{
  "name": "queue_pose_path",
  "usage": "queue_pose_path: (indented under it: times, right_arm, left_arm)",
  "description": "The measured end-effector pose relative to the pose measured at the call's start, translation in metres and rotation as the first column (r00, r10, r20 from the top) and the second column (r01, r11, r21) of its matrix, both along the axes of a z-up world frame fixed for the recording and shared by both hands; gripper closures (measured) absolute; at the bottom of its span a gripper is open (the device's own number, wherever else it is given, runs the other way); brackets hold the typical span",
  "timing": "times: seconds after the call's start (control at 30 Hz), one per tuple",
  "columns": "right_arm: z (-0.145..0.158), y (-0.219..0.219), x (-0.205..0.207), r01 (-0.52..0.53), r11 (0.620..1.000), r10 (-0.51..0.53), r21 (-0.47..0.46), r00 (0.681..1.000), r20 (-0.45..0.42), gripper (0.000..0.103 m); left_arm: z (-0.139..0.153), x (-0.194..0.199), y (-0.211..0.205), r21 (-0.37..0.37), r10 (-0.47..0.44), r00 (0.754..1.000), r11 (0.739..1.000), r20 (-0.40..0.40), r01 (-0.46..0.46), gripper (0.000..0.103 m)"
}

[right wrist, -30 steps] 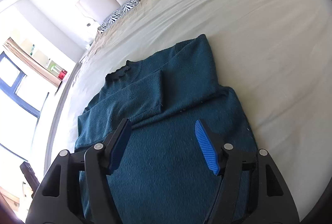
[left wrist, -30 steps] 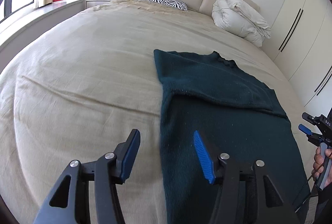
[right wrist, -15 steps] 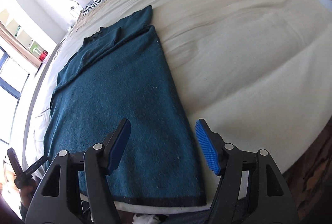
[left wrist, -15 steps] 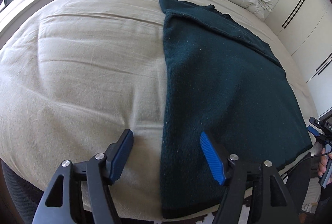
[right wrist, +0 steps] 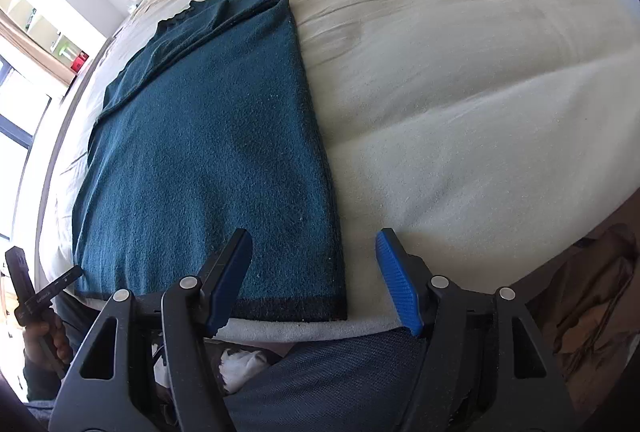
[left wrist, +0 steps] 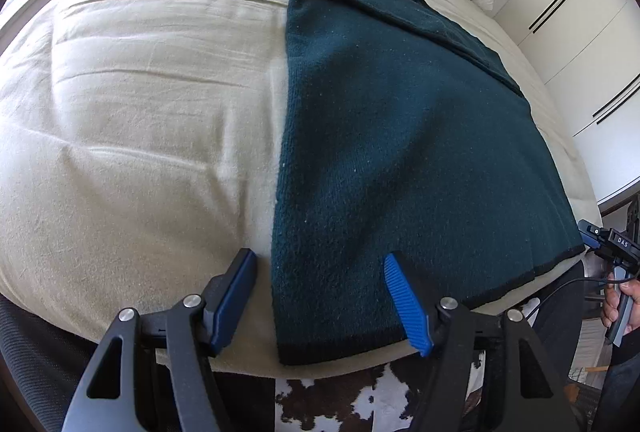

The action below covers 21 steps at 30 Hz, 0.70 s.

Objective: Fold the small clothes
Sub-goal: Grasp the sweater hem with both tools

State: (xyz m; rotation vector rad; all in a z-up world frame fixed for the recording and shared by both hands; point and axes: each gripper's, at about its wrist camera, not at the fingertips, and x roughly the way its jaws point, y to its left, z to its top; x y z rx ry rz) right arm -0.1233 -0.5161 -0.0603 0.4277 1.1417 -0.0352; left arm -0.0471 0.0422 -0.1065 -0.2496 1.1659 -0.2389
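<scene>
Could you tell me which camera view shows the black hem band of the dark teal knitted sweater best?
The left wrist view: the black hem band of the dark teal knitted sweater runs almost unbroken from corner to corner at the bed's edge. In the right wrist view the band shows clearly only near one corner; the gripper's finger hides part.

L tool & R tool both angled steeply down, jaws apart, nothing gripped; R's jaws just closing slightly.
</scene>
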Motion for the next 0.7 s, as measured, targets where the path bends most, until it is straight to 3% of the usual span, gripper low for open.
queue_pose_path:
  times: [0.07, 0.1, 0.17, 0.3, 0.43, 0.7]
  right_arm:
    - [-0.003, -0.005, 0.000, 0.018, 1.000, -0.018, 0.016, 1.000, -0.012, 0.054]
    - [-0.005, -0.008, -0.001, 0.029, 0.999, -0.028, 0.025, 0.999, -0.023, 0.062]
    - [-0.007, -0.014, -0.002, 0.039, 0.998, -0.037, 0.043, 0.999, -0.037, 0.068]
    - [-0.008, -0.016, -0.003, 0.027, 0.995, -0.023, 0.094, 0.999, -0.046, 0.068]
    - [-0.010, -0.011, -0.002, 0.008, 0.995, -0.003, 0.095, 0.998, -0.055, 0.072]
    - [-0.018, -0.022, -0.002, 0.040, 0.987, -0.030, 0.155, 0.998, -0.062, 0.095]
  left_arm:
    - [0.000, 0.000, 0.002, -0.003, 0.005, 1.000, 1.000, -0.010, -0.005, 0.036]
    - [0.000, 0.001, 0.002, 0.006, 0.007, 1.000, 1.000, -0.014, -0.007, 0.042]
    - [0.000, 0.000, 0.005, 0.014, 0.013, 1.000, 1.000, -0.025, -0.013, 0.049]
    - [0.000, -0.004, 0.012, -0.024, 0.027, 0.998, 0.999, -0.050, -0.029, 0.052]
    - [0.000, -0.006, 0.011, -0.008, 0.022, 0.998, 1.000, -0.055, -0.022, 0.056]
    - [-0.003, -0.007, 0.014, -0.028, 0.016, 0.997, 0.999, -0.072, -0.018, 0.092]
